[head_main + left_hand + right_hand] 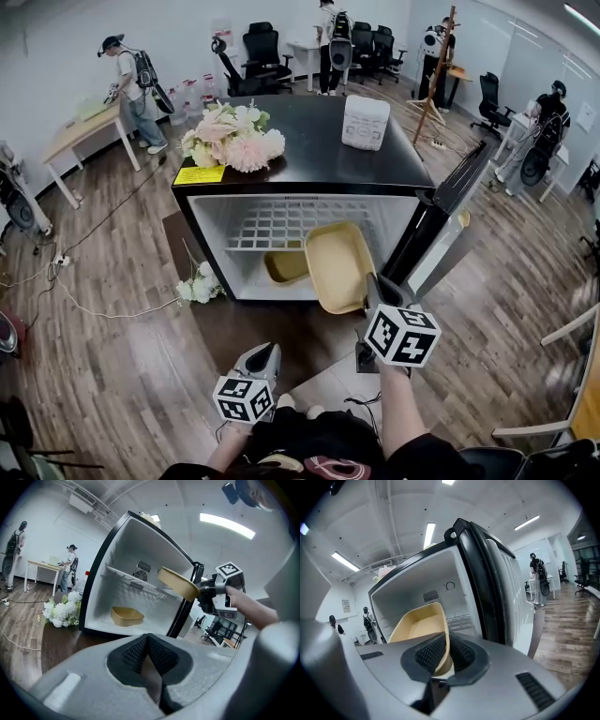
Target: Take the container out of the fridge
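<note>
The tan container (337, 265) hangs tilted at the mouth of the fridge (214, 234), on the right side of the opening near the open door (441, 220). The right gripper (369, 285) pinches the container's wall between its clenched jaws, one pad inside and one outside. A second tan container (285, 267) sits on the fridge floor, under the wire shelf (281, 225). The left gripper (265, 356) is held low in front of the fridge, its jaws pressed together on nothing. On the black fridge top lie a bunch of flowers (234, 136) and a white box (366, 122). More white flowers (199, 283) lie on the floor at the fridge's left corner.
</note>
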A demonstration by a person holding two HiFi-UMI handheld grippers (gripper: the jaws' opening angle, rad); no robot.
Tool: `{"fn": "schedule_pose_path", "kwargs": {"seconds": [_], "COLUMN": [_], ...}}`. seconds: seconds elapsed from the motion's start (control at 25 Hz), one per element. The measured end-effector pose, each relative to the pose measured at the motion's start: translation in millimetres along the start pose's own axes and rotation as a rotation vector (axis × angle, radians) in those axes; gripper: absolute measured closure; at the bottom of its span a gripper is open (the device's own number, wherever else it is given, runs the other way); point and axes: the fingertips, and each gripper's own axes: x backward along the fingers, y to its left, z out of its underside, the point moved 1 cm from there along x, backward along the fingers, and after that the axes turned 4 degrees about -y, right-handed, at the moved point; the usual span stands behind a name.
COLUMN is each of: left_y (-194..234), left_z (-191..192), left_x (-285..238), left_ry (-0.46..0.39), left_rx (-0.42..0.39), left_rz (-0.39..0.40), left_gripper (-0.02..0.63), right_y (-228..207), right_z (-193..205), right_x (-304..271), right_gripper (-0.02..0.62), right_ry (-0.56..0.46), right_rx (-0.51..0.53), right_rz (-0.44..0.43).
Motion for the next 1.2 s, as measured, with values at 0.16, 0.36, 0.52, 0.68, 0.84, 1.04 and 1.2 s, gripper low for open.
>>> {"fn": "schedule_pose_path", "kwargs": {"seconds": [0.16,0.36,0.52,0.68,0.84,1.04,1.2], "left_y": [-4.8,-9.6,-12.0,-12.2,-11.9,-10.4,-8.6], "left_z": [1.5,2.4,6.7,5.7,8.1,4.2,4.9], "left_x": [3.0,6.5,9.8,10.0,11.5,11.6,11.4], "left_ry": [-0.013,-0.038,-0.034,-0.041,-0.033,-0.037,-0.035], "left_rx": [0.007,0.017,0.021,0.023,0.024,0.017,0.017], "left_rz": [0.005,0.003,-0.005,-0.013,-0.02,-0.022,-0.026], "left_gripper": [0.597,0.598,0.597,0.597,0.598,0.598,0.597], "right_y": [-1.8,-6.9,-13.8,-19.3,-27.4,-36.2,-42.6], "right_z": [6.7,19.6,35.1,47.4,63.1,78.2,101.2], "right_x": [7.9,17.2,24.4,27.5,28.8,29.0,29.1], "right_gripper": [0.566,0.566,0.566,0.566,0.566,0.566,0.566], "right_ry": [0.009,0.031,0.062,0.084,0.118,0.145,0.182], "right_rx": [0.008,0.019,0.011,0.008,-0.006,-0.009,-0.022], "right_rz": [0.003,0.008,0.018,0.026,0.038,0.055,0.076]}}
